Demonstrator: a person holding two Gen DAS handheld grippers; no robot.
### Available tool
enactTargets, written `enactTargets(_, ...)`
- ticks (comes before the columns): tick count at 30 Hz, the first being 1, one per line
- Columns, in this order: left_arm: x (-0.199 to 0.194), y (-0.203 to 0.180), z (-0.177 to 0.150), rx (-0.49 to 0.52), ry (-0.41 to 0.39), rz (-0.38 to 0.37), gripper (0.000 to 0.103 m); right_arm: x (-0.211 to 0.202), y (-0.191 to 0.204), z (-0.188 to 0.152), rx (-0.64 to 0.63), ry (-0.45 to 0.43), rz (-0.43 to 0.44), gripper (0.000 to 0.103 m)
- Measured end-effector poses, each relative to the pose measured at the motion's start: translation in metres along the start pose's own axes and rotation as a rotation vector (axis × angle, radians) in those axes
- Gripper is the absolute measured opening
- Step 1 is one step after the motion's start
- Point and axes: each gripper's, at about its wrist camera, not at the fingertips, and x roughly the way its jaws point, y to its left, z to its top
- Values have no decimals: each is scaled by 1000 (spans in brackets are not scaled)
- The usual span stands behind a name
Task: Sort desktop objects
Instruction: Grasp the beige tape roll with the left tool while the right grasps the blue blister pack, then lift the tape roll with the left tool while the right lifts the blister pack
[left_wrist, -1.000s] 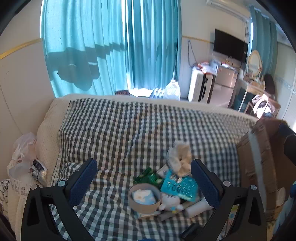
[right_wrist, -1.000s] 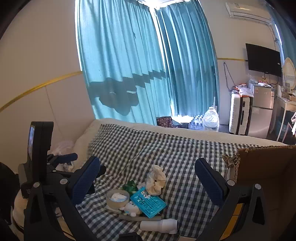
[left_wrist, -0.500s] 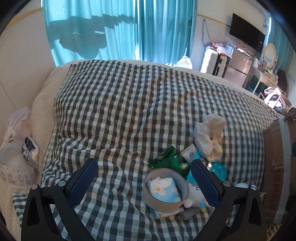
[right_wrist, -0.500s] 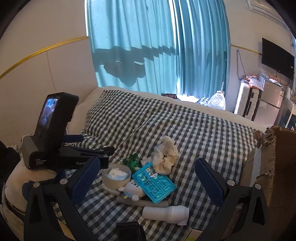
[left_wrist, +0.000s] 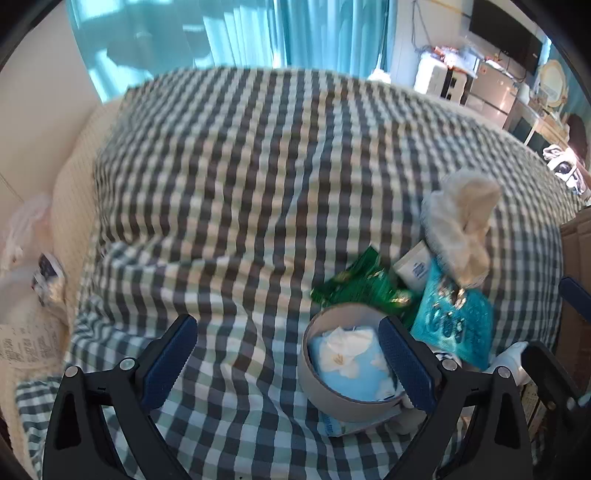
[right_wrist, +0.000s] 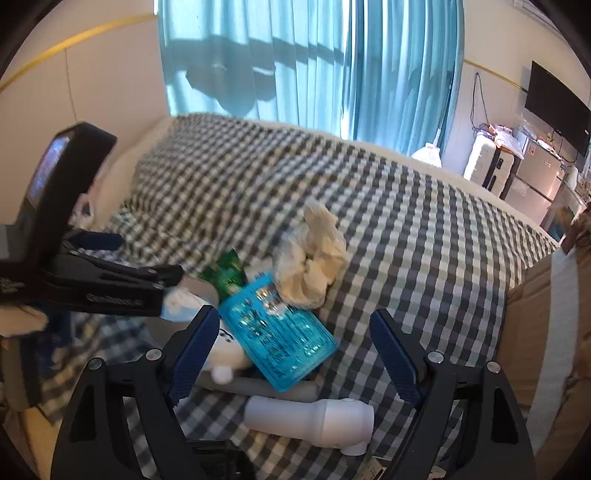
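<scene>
A pile of small objects lies on the checked cloth (left_wrist: 258, 177). In the left wrist view I see a grey tape roll (left_wrist: 332, 391) with a light blue tissue pack (left_wrist: 351, 363) under it, a green wrapper (left_wrist: 354, 284), a blue blister pack (left_wrist: 452, 325) and a cream scrunchie (left_wrist: 461, 225). My left gripper (left_wrist: 288, 362) is open and low, its right finger at the tape roll. In the right wrist view my right gripper (right_wrist: 295, 354) is open above the blue pack (right_wrist: 277, 328), with a white bottle (right_wrist: 314, 419), a white plush toy (right_wrist: 225, 354) and the scrunchie (right_wrist: 314, 262) nearby.
A cardboard box (right_wrist: 546, 332) stands at the right edge of the cloth. The left gripper body (right_wrist: 74, 273) reaches in from the left in the right wrist view. A plastic bag and a receipt (left_wrist: 22, 343) lie at the left. Curtains, suitcase and TV are far behind.
Both grippers have moved down and closer to the pile. The left gripper's right finger has come up to the tape roll. Both stay open.
</scene>
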Motion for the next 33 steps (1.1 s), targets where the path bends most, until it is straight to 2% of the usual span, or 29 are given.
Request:
enactTargets(4,15,-1,-3,2,49,-8,100,22,-3,-7,-10,55,-28,84)
enactTargets(8,27,-4,-7,12,105,-21,94,36,-2,-13,-38,111,-47,84)
enactTargets(12,36,-4,-10,15,142,-30,92,43,3,-19,-81,165,-38,84)
enactTargets(16,37,-2,-9,2,143,-24,80,54,12,-25,-121,225,-23,83)
enactTargets(21,41,-8,-9,33,157,-28,68,59,15,-25,-148,226,-49,83)
enactTargets(22,41,-9,-9,40,157,-33,61,62,16,-25,-154,231,-58,83)
enactTargets(23,41,-11,-8,42,154,-47,51,65,15,-25,-153,228,-60,80)
enactTargets(24,40,-11,-7,39,151,-62,47,67,15,-25,-151,227,-59,75)
enactTargets(25,39,-10,-6,30,144,-71,37,70,15,-26,-149,228,-60,65)
enactTargets(27,37,-6,-4,9,129,-84,26,71,16,-27,-149,223,-70,63)
enactTargets(28,36,-4,-4,1,122,-88,20,70,16,-27,-147,215,-70,59)
enactTargets(30,33,0,-1,-10,102,-97,17,67,16,-26,-130,200,-57,51)
enactTargets(32,32,3,1,-5,94,-104,14,63,16,-25,-121,184,-41,37)
enactTargets(33,31,4,2,-1,94,-104,13,62,17,-25,-122,179,-42,35)
